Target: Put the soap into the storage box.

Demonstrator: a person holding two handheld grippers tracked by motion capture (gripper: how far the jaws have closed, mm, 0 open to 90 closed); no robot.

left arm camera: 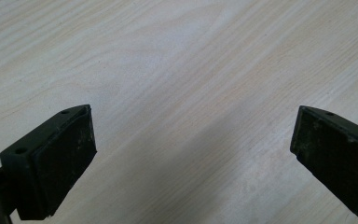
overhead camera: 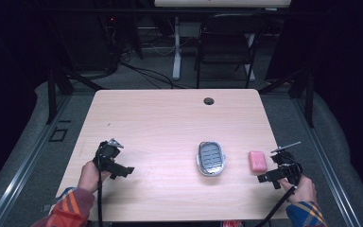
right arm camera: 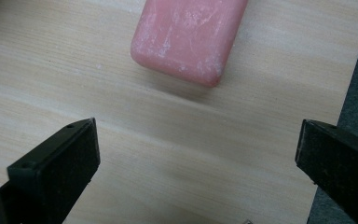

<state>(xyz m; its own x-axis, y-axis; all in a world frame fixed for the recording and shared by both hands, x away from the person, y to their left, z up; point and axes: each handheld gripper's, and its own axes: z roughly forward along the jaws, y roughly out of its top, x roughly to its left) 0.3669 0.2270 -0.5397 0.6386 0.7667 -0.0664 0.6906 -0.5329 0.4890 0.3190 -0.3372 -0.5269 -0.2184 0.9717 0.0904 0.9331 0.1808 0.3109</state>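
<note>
A pink bar of soap [overhead camera: 257,161] lies flat on the light wooden table [overhead camera: 170,123] near its right edge. A clear grey soap dish [overhead camera: 211,158] with a slotted insert sits to its left, at the table's middle front. My right gripper [overhead camera: 270,177] hovers just in front of the soap, jaws spread wide; the soap [right arm camera: 191,37] lies a short way ahead of that gripper [right arm camera: 196,154]. My left gripper [overhead camera: 123,171] is at the front left over bare wood, and in its own view this gripper [left arm camera: 191,149] is open and holds nothing.
A round cable hole [overhead camera: 209,100] sits near the table's far edge. Beyond the table stand a black folding chair [overhead camera: 227,42] and a white desk leg [overhead camera: 176,52]. The table's right edge [right arm camera: 340,107] runs close beside my right gripper, with grey floor past it.
</note>
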